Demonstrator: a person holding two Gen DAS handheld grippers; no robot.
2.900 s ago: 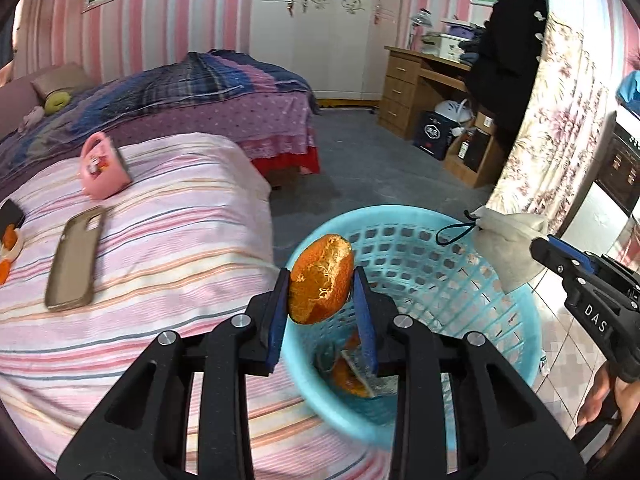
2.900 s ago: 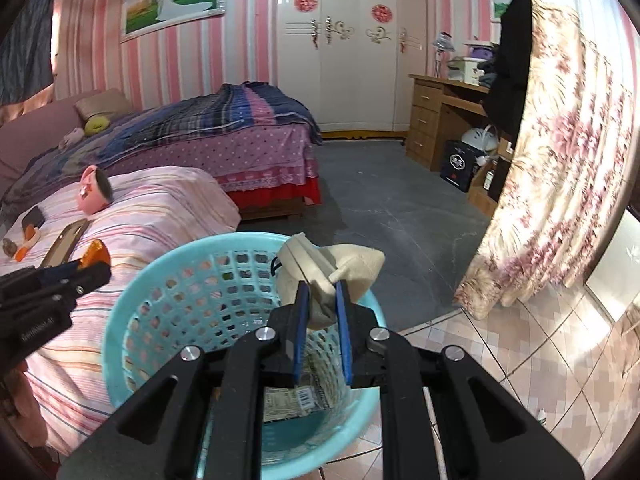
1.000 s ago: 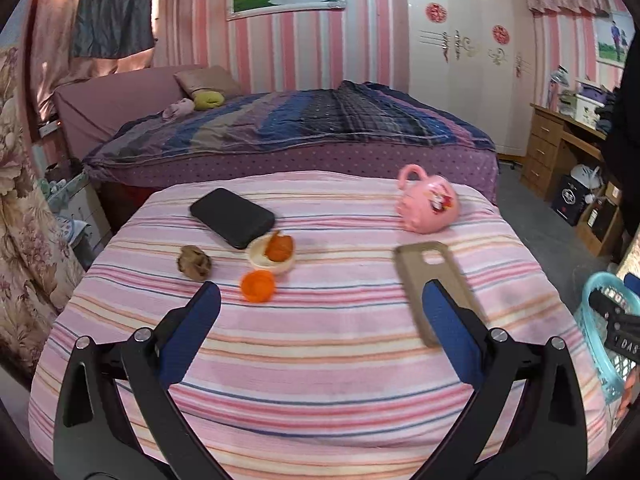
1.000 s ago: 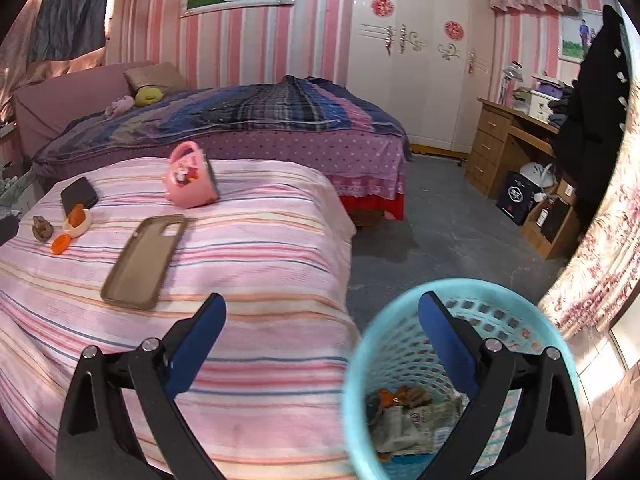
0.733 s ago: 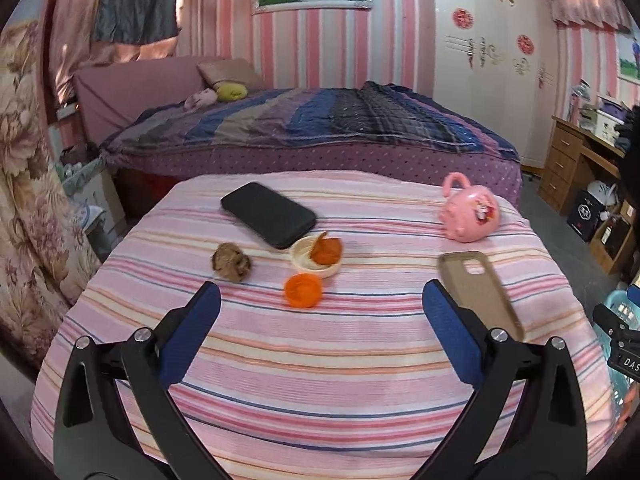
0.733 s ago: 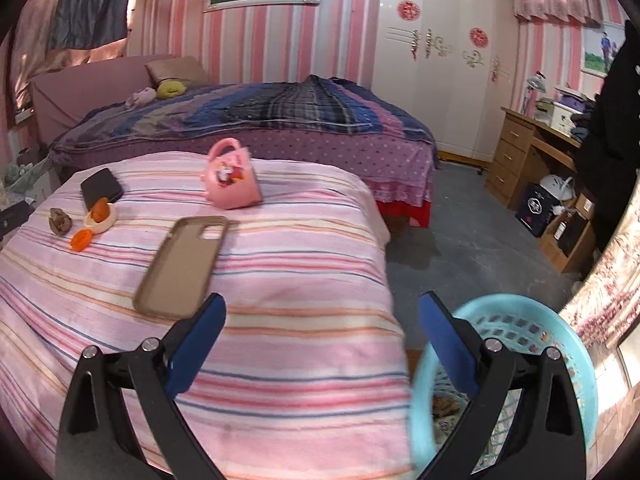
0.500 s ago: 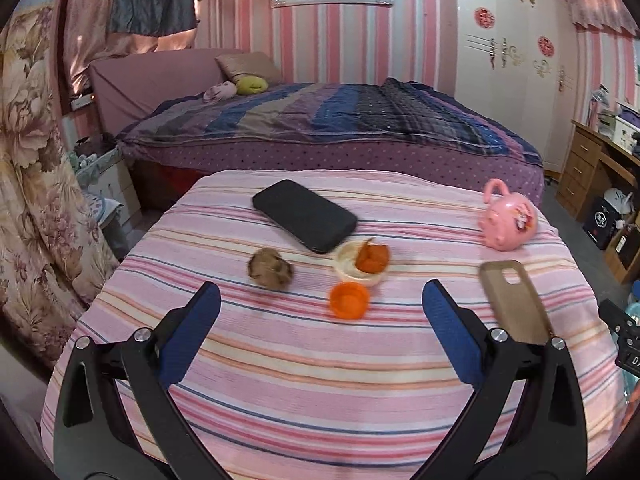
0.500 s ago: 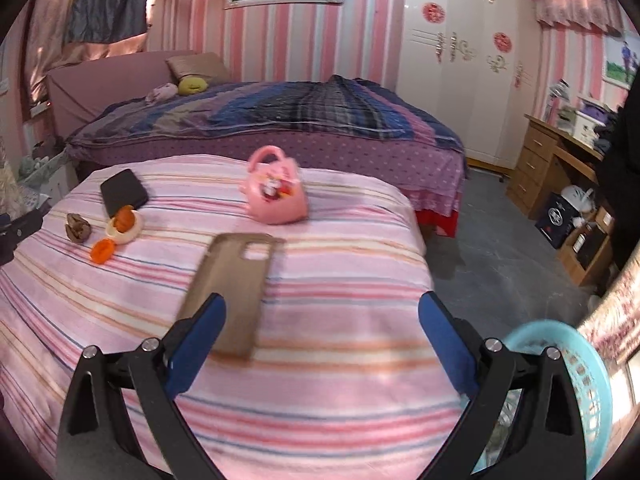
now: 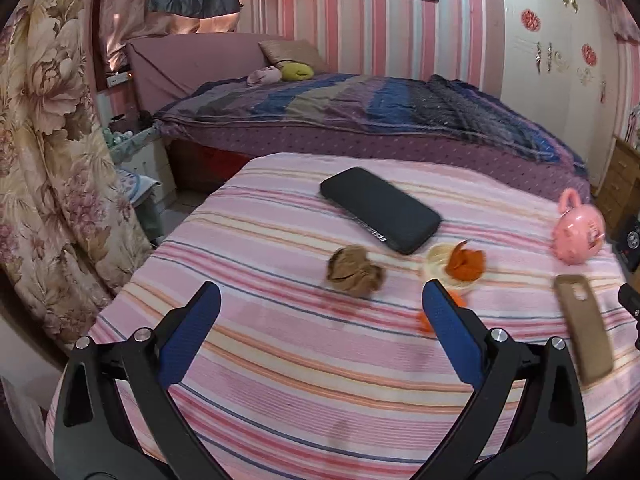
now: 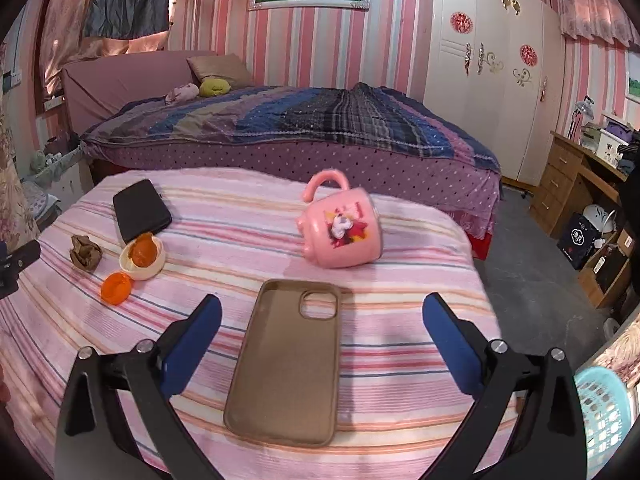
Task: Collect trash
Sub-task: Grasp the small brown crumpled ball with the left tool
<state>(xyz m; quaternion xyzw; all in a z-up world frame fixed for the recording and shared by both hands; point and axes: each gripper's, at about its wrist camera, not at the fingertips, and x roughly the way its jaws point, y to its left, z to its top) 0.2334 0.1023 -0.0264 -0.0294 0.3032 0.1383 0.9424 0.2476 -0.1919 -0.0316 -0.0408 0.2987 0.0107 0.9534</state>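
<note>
Left gripper (image 9: pixel 320 316) gapes wide, empty, facing a paper wad (image 9: pixel 355 269) (crumpled brown). Right gripper (image 10: pixel 320 320) spreads over a case (image 10: pixel 286 364).

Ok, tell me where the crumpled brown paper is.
The paper lies on the striped bed, ahead of the left gripper, just left of the peel cup and near the black phone.

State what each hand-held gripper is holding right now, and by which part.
Nothing is held. The left hand-held gripper and the right hand-held gripper both stand wide open above the striped table.
</note>
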